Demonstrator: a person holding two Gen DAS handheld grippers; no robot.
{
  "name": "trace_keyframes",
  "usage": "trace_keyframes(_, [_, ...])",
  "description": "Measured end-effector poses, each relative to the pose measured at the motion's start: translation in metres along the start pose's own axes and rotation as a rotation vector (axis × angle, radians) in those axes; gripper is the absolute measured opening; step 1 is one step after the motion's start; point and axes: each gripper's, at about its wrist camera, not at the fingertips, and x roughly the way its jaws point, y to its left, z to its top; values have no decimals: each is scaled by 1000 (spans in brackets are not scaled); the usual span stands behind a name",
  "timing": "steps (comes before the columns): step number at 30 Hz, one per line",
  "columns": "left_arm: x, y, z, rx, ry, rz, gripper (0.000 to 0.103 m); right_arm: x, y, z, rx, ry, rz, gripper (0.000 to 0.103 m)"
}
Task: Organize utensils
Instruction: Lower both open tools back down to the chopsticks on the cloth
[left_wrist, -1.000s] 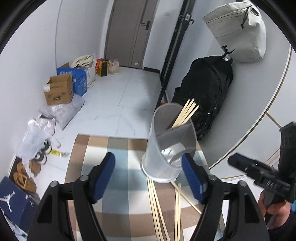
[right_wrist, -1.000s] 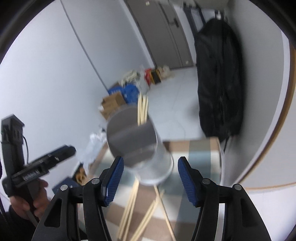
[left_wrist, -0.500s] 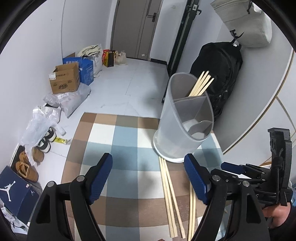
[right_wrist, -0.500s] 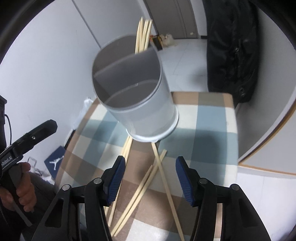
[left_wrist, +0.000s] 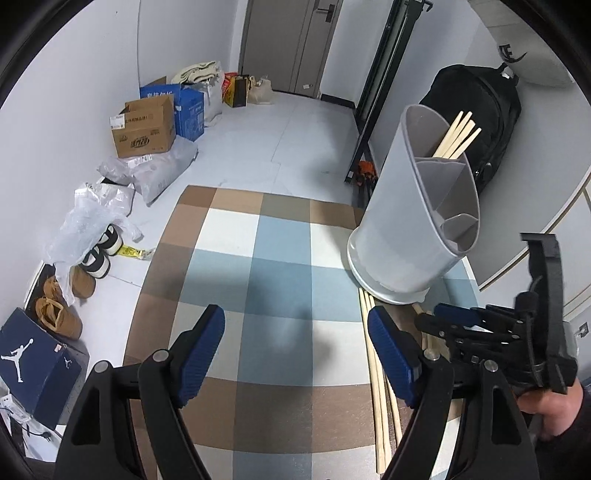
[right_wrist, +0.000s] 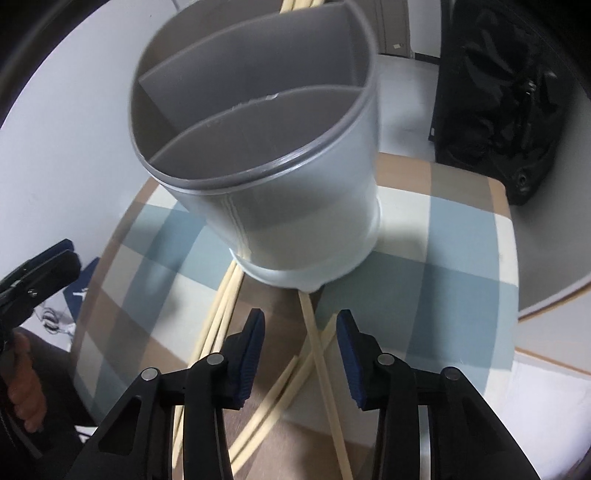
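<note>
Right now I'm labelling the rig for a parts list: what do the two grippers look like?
Both are black frames with silver pivot bolts and ribbed blue pads: left gripper, right gripper. A dark sleeve shows behind the right one.

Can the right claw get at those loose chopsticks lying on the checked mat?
Probably yes: the right claw hangs just above the loose chopsticks, its jaws closing with nothing between them yet, and the grey holder stands beyond them.

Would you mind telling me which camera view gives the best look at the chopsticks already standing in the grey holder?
The left wrist view: the chopsticks rise clearly from the rear compartment of the grey holder. In the right wrist view, only their blurred lower ends peek over the holder's back rim at the top edge.
</note>
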Motion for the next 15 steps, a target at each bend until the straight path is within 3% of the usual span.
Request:
trace_keyframes(5, [8, 2, -1, -10, 42, 14, 76, 6, 6, 0, -60, -11, -69, 26])
trace_keyframes(10, [14, 1, -3, -8, 78, 17, 76, 7, 9, -1, -97, -32, -116, 6])
trace_keyframes(15, [22, -4, -6, 4, 135, 5, 76, -2, -3, -5, -25, -47, -78, 5])
